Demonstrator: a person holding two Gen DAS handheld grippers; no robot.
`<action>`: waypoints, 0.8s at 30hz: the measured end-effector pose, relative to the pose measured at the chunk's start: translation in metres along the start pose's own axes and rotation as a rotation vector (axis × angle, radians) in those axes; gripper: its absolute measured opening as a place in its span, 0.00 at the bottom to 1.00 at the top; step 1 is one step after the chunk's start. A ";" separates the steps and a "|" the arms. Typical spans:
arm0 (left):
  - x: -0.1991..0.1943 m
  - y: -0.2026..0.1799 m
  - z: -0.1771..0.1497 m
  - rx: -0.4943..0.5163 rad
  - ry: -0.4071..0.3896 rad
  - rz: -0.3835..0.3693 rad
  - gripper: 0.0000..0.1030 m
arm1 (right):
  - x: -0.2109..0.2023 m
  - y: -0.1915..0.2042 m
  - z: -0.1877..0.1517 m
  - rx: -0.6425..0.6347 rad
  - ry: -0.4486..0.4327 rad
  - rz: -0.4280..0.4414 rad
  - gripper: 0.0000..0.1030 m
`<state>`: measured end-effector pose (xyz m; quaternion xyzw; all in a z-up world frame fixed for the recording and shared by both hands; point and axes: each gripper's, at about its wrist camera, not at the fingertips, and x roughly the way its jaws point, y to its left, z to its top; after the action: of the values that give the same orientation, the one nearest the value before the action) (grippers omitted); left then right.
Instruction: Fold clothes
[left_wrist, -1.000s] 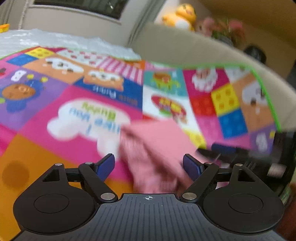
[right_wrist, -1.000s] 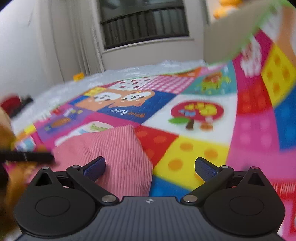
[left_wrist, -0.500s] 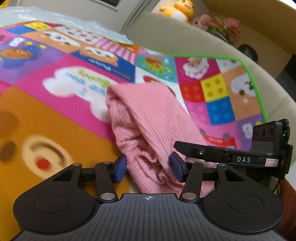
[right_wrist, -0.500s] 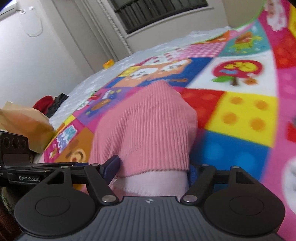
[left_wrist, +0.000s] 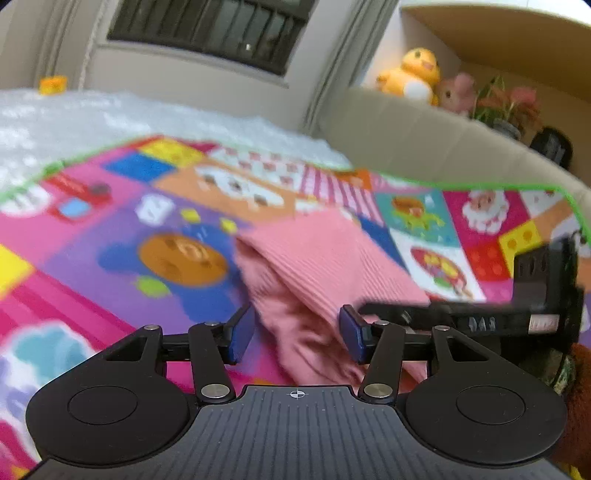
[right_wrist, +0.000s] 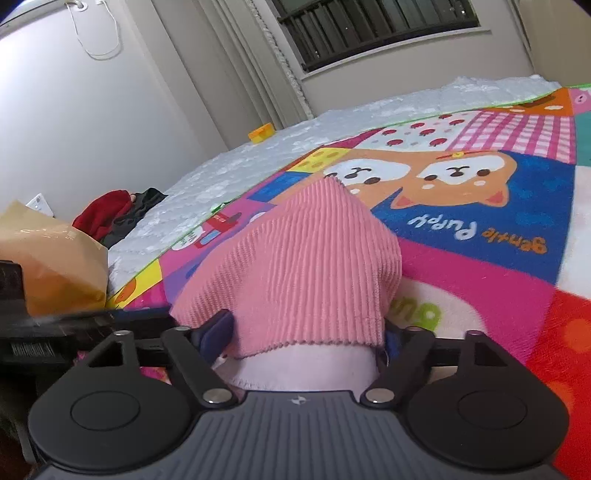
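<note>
1. Pink sweater (right_wrist: 295, 266): a ribbed knit bunched into a mound on the colourful play mat (right_wrist: 480, 236), its hem reaching into both tools.
2. Right gripper (right_wrist: 306, 332): its blue pads (right_wrist: 218, 328) press the sweater's folded lower edge from both sides, so it grips the cloth; a paler inner layer shows beneath the ribbed one.
3. Left gripper (left_wrist: 295, 332): the fingers stand partly apart with the sweater (left_wrist: 314, 273) lying between them; whether the pads actually pinch it cannot be told, as the view is blurred.
4. Outward: at 3 o'clock in the left view, the other tool's black body; at 9 o'clock in the right view, a brown paper bag (right_wrist: 51, 258); at 10 o'clock, dark and red clothes (right_wrist: 114, 214).
</note>
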<state>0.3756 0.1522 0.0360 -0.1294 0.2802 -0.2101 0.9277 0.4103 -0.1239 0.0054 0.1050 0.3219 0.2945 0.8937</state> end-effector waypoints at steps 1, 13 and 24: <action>-0.006 0.001 0.006 0.002 -0.028 -0.016 0.58 | -0.009 0.002 -0.001 -0.041 -0.011 -0.034 0.91; 0.102 0.000 0.026 -0.061 0.089 -0.162 0.62 | 0.011 0.071 -0.019 -0.506 0.037 -0.216 1.00; 0.098 -0.010 0.021 0.046 0.064 -0.120 0.66 | -0.029 0.049 -0.004 -0.318 -0.024 -0.101 1.00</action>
<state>0.4582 0.1003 0.0107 -0.1181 0.2966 -0.2756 0.9067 0.3680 -0.1019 0.0357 -0.0506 0.2656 0.2951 0.9164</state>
